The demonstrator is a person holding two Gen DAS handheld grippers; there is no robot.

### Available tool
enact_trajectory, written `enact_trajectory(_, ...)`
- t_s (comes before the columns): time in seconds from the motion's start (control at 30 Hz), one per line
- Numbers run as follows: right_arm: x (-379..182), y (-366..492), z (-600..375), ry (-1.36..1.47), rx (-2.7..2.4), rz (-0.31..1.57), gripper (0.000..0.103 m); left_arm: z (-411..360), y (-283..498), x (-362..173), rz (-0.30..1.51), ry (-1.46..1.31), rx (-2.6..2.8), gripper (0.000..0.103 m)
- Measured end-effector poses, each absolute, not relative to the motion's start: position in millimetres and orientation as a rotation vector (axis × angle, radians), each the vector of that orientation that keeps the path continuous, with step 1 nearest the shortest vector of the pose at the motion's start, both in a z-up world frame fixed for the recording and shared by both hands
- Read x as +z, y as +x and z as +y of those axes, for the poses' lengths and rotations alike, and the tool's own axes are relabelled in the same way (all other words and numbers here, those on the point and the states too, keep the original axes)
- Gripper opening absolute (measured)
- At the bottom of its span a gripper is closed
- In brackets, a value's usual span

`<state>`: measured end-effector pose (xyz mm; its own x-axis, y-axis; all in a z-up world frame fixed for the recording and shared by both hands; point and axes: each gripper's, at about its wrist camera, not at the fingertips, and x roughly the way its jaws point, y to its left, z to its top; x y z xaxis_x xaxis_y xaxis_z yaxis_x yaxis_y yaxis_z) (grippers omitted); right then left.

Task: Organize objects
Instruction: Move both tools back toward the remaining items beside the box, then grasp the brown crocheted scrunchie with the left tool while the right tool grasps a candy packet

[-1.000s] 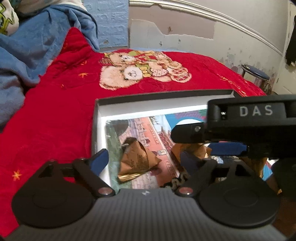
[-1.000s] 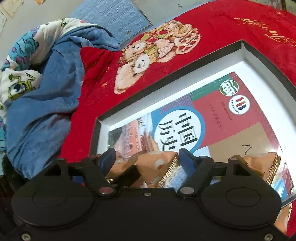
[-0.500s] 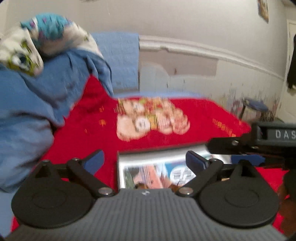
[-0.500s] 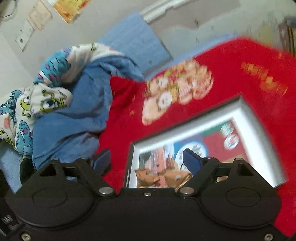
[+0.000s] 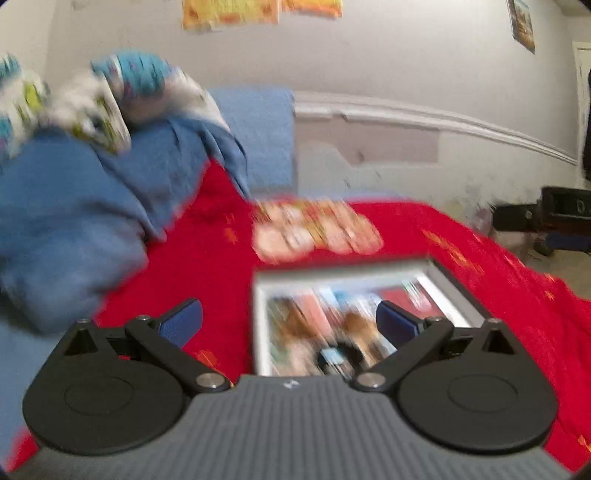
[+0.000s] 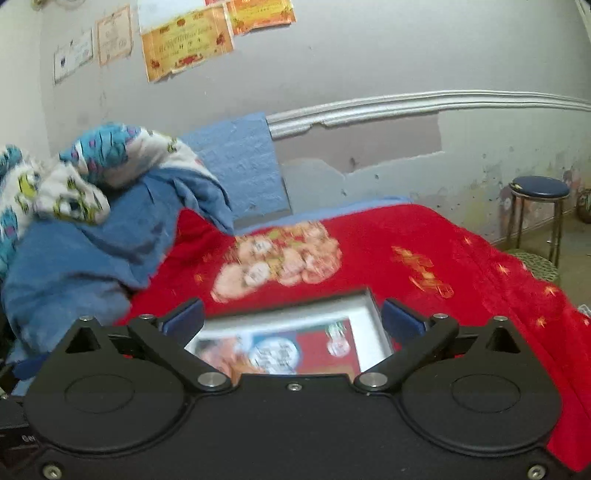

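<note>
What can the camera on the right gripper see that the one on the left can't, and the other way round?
Only the right view shows the round stool by the wall and the framed papers pinned beside the yellow posters.

Only the left view shows a small picture high on the wall, plus brown items in the box, too blurred to identify.

Both show the red blanket, the blue bedding, the box holding a book, and open, empty jaws.

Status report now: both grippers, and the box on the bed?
Left gripper open, empty. Right gripper open, empty. Box on red blanket, contents blurred. Nothing blocking.

Blue-topped stool [image 6: 538, 187] near wall [image 6: 369, 55]
</note>
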<state>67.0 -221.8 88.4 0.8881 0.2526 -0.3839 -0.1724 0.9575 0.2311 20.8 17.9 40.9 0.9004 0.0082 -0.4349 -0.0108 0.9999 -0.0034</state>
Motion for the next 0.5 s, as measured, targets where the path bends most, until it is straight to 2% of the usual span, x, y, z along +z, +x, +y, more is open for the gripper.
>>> enact_trajectory(0.1, 55, 68, -224, 0.194, 0.221, 0.458, 0.103, -2, 36, 8, 0.570, 0.033, -0.067, 0.103)
enact_trajectory(0.33, -5, 110, -236, 0.283, 0.202, 0.598, 0.102, -44, 50, -48, 0.710, 0.081, -0.038, 0.103)
enact_trajectory(0.5, -30, 116, -238, 0.291, 0.206, 0.669, 0.100, -47, 55, -64, 0.755, 0.107, 0.003, 0.103)
